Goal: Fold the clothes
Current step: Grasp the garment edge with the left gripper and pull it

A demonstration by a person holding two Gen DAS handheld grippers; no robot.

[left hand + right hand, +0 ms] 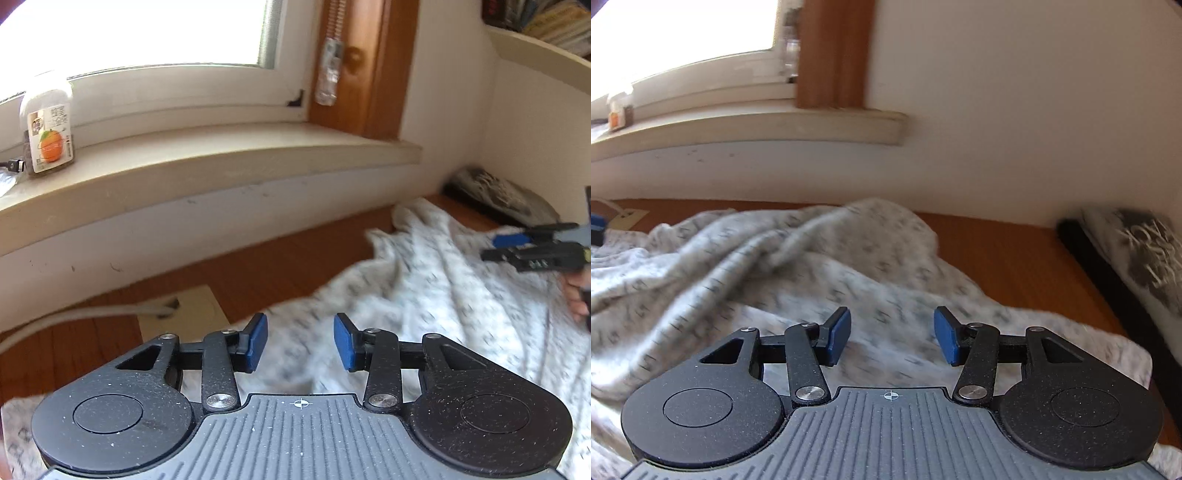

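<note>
Garment [746,266], one, white, patterned, rumpled on wooden desk [1015,258]. Two grippers above it: left gripper [300,341], right gripper [892,336], jaws parted, empty.

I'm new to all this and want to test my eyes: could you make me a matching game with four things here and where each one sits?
Things:
1. garment
2. jar
3. books
4. dark printed cloth

Places:
A. on the windowsill
B. spread rumpled over the wooden table
C. in the table's far right corner
D. on the shelf, upper right

Pairs: 1-B, 2-A, 3-D, 4-C
</note>
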